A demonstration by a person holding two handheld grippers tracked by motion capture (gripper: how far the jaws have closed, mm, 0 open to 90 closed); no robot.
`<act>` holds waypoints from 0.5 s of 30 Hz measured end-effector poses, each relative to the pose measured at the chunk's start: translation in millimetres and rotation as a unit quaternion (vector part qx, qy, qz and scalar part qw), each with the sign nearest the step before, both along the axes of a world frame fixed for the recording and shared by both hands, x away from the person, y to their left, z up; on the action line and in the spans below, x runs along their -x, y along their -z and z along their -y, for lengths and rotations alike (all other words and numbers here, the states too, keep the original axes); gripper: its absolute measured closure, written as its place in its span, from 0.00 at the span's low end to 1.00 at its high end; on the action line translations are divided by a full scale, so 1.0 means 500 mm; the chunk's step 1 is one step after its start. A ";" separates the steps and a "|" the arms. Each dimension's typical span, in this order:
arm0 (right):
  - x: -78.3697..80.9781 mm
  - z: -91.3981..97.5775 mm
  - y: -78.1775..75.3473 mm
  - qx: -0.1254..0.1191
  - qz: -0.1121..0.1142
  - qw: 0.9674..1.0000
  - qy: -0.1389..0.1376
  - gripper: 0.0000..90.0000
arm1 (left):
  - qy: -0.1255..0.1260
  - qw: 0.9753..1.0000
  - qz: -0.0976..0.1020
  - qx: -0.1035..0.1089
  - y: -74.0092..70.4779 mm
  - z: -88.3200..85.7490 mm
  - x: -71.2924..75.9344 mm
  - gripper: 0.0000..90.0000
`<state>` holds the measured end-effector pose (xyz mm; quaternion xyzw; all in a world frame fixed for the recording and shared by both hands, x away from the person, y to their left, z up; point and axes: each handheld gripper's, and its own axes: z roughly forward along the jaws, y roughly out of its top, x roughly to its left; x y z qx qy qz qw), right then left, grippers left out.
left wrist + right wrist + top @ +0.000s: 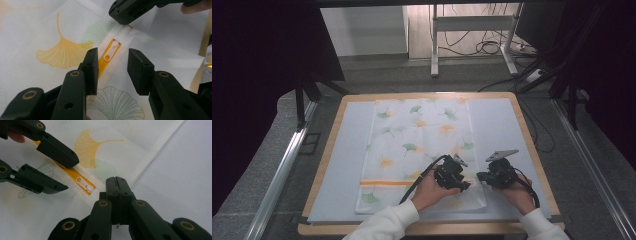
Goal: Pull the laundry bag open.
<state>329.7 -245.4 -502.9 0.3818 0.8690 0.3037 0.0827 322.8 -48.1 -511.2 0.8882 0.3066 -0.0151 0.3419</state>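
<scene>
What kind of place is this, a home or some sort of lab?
Most likely a lab or recording workspace, not a home. A wooden-edged table stands between dark curtains, loose cables run over the floor behind, and a person works a leaf-print zippered cloth with handheld grippers.

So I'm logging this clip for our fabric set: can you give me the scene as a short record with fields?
surface: table under a pale mat
item: white pillowcase with a ginkgo leaf print, lying flat
fastening: orange zipper, white zipper pull at its end
left gripper: open, jaws on either side of the zipper pull, not touching it
right gripper: shut, tips pressing on the fabric edge next to the zipper end; whether cloth is pinched cannot be told
</scene>
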 end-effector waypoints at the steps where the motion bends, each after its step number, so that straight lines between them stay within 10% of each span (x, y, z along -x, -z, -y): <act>1: 0.000 0.000 0.000 0.001 0.001 1.000 -0.001 0.99 | -0.001 1.000 0.000 -0.002 0.001 0.002 0.001 0.68; 15: -0.002 0.003 0.006 0.002 -0.001 1.000 0.005 0.99 | -0.007 1.000 0.004 -0.010 0.009 0.021 -0.003 0.72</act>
